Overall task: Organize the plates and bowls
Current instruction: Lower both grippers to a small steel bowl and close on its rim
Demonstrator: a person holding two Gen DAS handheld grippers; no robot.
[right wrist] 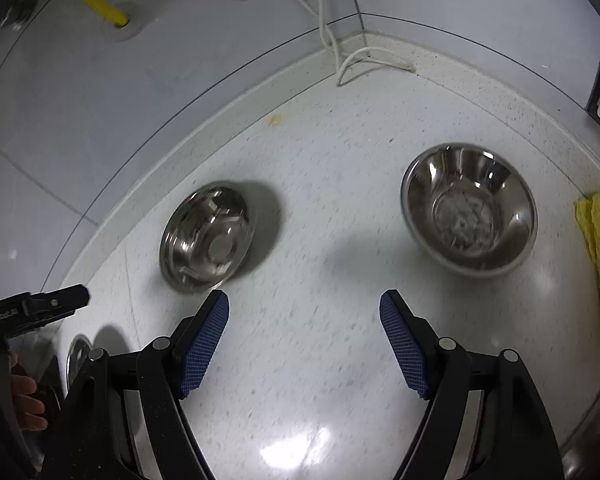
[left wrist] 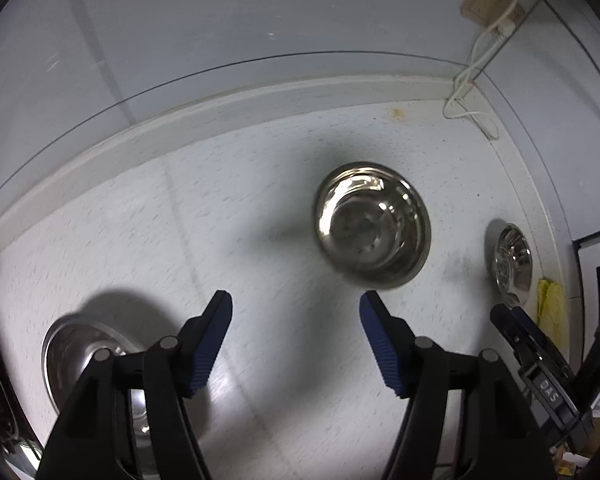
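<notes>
**Both grippers empty above three steel bowls**

Left gripper (left wrist: 296,300): jaws spread wide, nothing between them, blue pads bare, hovering over the white speckled countertop (left wrist: 260,240). Nearest, a steel dish (left wrist: 72,344) sits just behind its left finger, partly hidden by the linkage. Ahead and slightly right of the tips, a middle bowl (left wrist: 374,226), upright, apart from the pads. Far right, a right bowl (left wrist: 512,264) near a yellow cloth (left wrist: 550,308).

Right gripper (right wrist: 304,300): jaws also apart, holding nothing. Middle bowl just ahead-left of its left fingertip, right bowl ahead-right. White cable (right wrist: 324,32) at the back corner, beyond both.
</notes>
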